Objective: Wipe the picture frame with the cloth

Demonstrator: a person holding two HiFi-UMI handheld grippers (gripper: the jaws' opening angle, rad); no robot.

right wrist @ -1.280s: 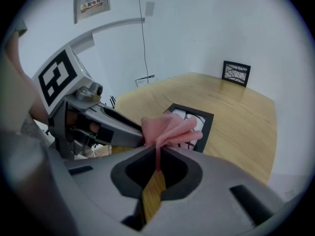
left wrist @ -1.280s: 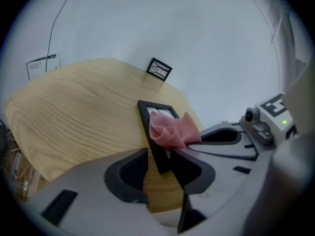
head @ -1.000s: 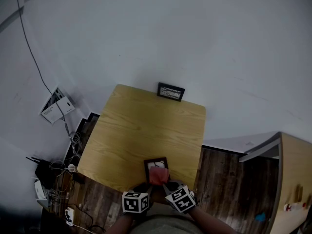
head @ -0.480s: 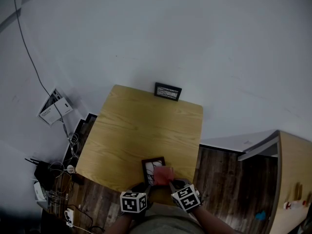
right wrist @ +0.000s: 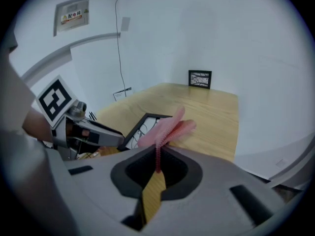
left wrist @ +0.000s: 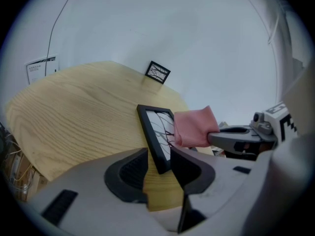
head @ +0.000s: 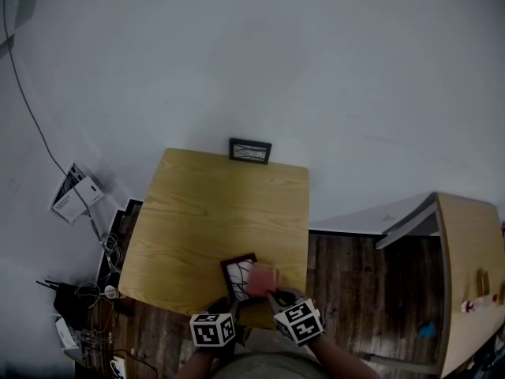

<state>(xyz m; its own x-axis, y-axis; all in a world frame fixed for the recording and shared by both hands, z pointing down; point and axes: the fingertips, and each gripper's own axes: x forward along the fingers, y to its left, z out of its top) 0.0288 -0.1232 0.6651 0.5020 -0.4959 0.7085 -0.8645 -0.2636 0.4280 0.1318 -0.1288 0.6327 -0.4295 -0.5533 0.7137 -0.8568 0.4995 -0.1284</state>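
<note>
A black picture frame [left wrist: 153, 132] with a line drawing stands tilted up at the wooden table's [head: 213, 212] near edge. My left gripper [left wrist: 160, 161] is shut on its lower edge. A folded pink cloth [left wrist: 193, 127] is pinched in my right gripper [right wrist: 158, 156], which is shut on it. The cloth [head: 263, 280] rests against the right side of the frame [head: 237, 273], over the glass. In the right gripper view the cloth [right wrist: 167, 127] sticks out past the jaws beside the frame [right wrist: 142, 126], and the left gripper [right wrist: 93, 134] shows at the left.
A second small black frame [head: 250, 150] leans on the white wall at the table's far edge. Cables and boxes [head: 75, 192] lie on the floor to the left. A wooden cabinet [head: 465, 275] stands to the right across dark floorboards.
The right gripper has carried the cloth to the right and slightly up, from the frame's middle to its right side. The left gripper and frame have held still. The head view has shifted.
</note>
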